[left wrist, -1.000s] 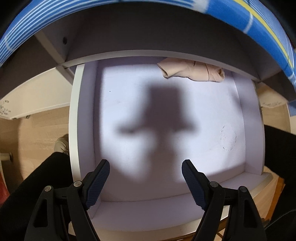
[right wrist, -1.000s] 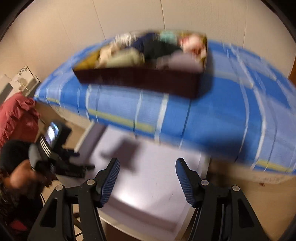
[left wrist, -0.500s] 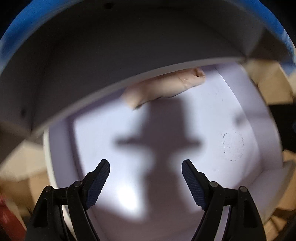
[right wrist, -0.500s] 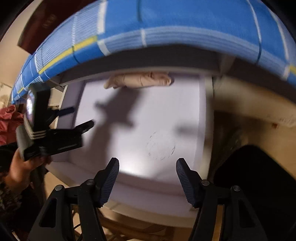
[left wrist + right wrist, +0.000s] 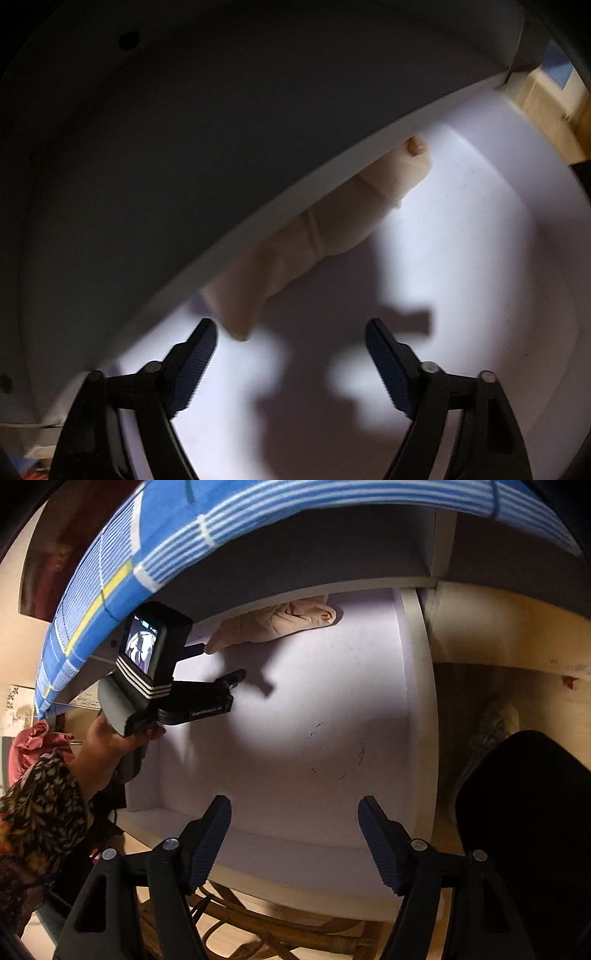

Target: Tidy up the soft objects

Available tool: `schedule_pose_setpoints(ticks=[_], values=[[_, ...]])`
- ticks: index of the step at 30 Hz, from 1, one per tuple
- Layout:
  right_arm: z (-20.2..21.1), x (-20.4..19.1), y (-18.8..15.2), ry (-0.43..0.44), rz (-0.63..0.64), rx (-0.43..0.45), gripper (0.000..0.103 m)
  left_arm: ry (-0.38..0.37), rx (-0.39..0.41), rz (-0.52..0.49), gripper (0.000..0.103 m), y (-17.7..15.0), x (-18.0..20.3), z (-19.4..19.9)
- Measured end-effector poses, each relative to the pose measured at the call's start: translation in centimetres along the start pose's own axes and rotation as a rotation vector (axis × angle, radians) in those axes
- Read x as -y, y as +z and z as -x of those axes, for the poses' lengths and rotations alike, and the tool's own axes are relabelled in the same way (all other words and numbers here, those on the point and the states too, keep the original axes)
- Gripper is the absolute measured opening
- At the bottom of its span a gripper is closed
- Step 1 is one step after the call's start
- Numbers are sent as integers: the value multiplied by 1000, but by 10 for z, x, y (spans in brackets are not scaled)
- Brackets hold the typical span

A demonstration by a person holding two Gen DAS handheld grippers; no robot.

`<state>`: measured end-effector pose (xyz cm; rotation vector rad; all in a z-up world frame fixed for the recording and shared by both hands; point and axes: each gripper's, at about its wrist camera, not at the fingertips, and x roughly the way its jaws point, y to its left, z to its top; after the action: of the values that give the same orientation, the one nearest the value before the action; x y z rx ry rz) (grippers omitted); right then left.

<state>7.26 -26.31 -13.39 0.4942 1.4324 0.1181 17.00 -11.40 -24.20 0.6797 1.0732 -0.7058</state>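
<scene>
A beige folded soft cloth lies at the back of an open white drawer, partly hidden under the bed frame edge. My left gripper is open and empty, low inside the drawer, just short of the cloth's near end. In the right wrist view the cloth lies at the drawer's far edge and the left gripper reaches toward it. My right gripper is open and empty above the drawer's front edge.
A blue striped bed cover overhangs the drawer. The grey bed frame board fills the upper left of the left wrist view. A dark red box sits on the bed. A wicker object lies under the drawer front.
My left gripper has moved forward and lower into the drawer, close to the beige cloth. My right gripper has swung down from the bed toward the drawer and holds over its front edge.
</scene>
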Motion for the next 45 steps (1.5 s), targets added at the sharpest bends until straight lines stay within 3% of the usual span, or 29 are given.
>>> schedule_pose_setpoints(ticks=[2,9,15,17,19,22,25,27,28,32,35,41,42,45], values=[[-1,1,0,11,-6,-2,72,0,-25,-35,91,-1,5,-9],[4,7,0,36,-50,15,72,-128,3,-86,90,13,20,-6],[12,17,2,31,-100,52,74,-219,40,-312,90,7,77,26],[11,21,3,25,-119,60,74,-205,-18,-363,90,-7,89,33],[9,22,6,21,-118,74,74,-159,-127,-371,90,-23,90,33],[-1,9,19,-30,-59,126,74,-123,-326,-242,90,-52,69,33],[-19,-6,34,-22,2,203,71,-148,-440,38,90,-75,28,45],[-40,-16,46,-55,61,246,69,-157,-436,201,90,-88,2,60],[-50,-19,50,-56,90,257,63,-145,-422,270,90,-94,-11,68],[-84,-17,70,-114,134,236,58,-91,-340,402,90,-103,-38,87],[-100,-16,84,-144,159,228,55,-84,-299,491,90,-111,-54,89],[-120,-22,107,-202,243,245,53,-119,-326,630,90,-154,-67,85],[-123,-24,111,-209,255,248,52,-127,-326,642,90,-141,-64,80],[-129,-32,117,-219,298,258,46,-145,-320,661,90,-147,-70,77]])
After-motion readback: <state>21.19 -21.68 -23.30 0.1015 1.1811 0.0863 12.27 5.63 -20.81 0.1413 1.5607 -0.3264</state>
